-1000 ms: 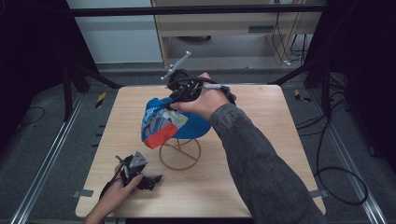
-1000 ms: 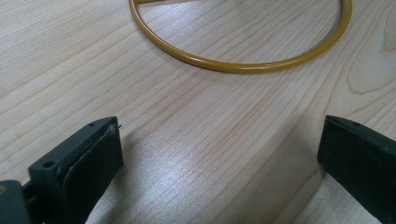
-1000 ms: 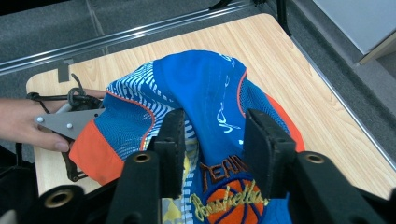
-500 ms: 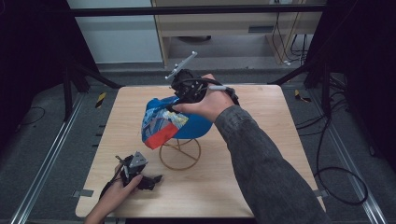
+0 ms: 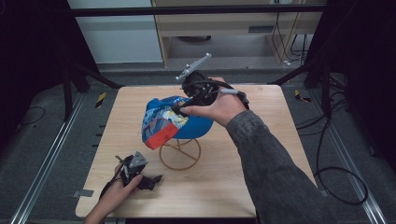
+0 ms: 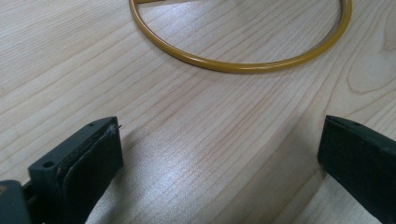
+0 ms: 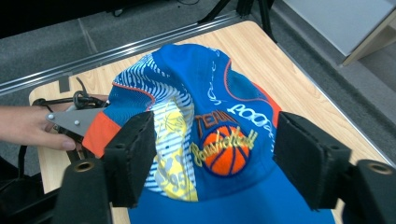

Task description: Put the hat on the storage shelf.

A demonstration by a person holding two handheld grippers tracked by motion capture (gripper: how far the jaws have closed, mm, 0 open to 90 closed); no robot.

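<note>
Right gripper [image 5: 180,108] hangs over the cap [image 5: 175,122], its jaws parted and just been opening, with nothing pinched between them; in the right gripper view the two black pads stand clear on either side of the basketball print. Released, then, as far as I can judge. The cap sits draped over a yellow wire stand [image 5: 180,154] near the middle of the table [image 5: 261,196], its orange-edged brim sagging down toward the person's side, the crown crumpled and leaning.

Left gripper [image 5: 140,176] rests low on the table near the front edge, jaws wide apart and holding nothing; its own view looks across bare wood at the stand's ring [image 6: 243,65].

The worry is that lopsided drape. The cap looks heavier on the brim side, so with the grip let go it may slide off the stand and drop onto the table. If the right gripper draws back carelessly, a pad could snag the loose fabric and drag the cap along, or tip the light stand over. The stand has only a thin ring for a base, and nobody is steadying it, since the left gripper sits well apart from it.
</note>
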